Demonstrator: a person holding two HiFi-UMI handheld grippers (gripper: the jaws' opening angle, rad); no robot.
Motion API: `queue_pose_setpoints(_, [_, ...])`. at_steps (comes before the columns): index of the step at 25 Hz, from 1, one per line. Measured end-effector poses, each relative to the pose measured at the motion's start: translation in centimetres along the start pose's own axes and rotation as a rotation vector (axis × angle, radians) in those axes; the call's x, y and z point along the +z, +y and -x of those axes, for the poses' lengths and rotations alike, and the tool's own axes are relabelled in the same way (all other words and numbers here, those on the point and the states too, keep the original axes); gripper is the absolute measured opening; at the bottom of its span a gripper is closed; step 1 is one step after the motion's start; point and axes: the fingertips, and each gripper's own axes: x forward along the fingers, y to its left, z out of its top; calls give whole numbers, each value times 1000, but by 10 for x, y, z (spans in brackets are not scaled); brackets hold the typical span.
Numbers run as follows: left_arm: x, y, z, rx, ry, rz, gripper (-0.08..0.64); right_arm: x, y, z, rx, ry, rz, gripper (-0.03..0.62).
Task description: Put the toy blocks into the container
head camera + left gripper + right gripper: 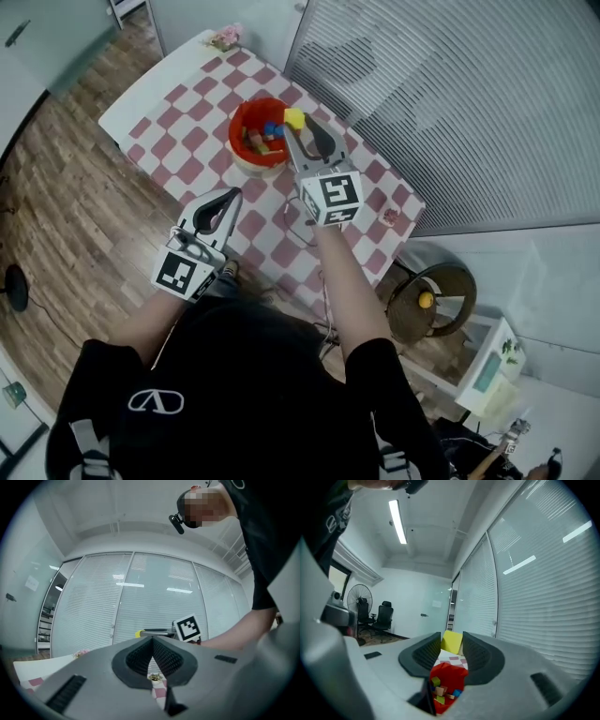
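A red container [242, 122] with several coloured blocks inside stands on the checkered table [178, 98]. My right gripper [298, 126] is shut on a yellow block [294, 118], held above the container's right rim. In the right gripper view the yellow block [452, 642] sits between the pads, with the red container [449, 682] below it. My left gripper [231, 195] hovers at the table's near edge, left of the right one. Its jaws meet at the tips [152, 640] with nothing between them. The left gripper view also catches the yellow block [139, 633].
A small pink flower pot [225, 37] stands at the table's far corner, and a small pink object [390, 217] at its right edge. A floor fan [431, 300] stands right of the table. Window blinds [450, 103] run behind it. Wooden floor [66, 197] lies to the left.
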Motion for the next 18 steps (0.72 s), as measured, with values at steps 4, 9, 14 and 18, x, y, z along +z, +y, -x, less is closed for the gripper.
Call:
queue_pose_setpoints(4, [-8, 7, 9, 20, 30, 3, 6, -48, -3, -39, 27, 136, -28, 144])
queue_pose_setpoints(9, [-9, 14, 17, 38, 39, 5, 6, -101, -1, -61, 51, 282, -76, 146])
queue_pose_setpoints(14, [-7, 15, 20, 51, 27, 10, 6, -129, -2, -71, 62, 347, -150, 290])
queue_pose_setpoints(18, [-1, 16, 18, 52, 7, 9, 6, -123, -2, -67, 68, 338, -136, 258])
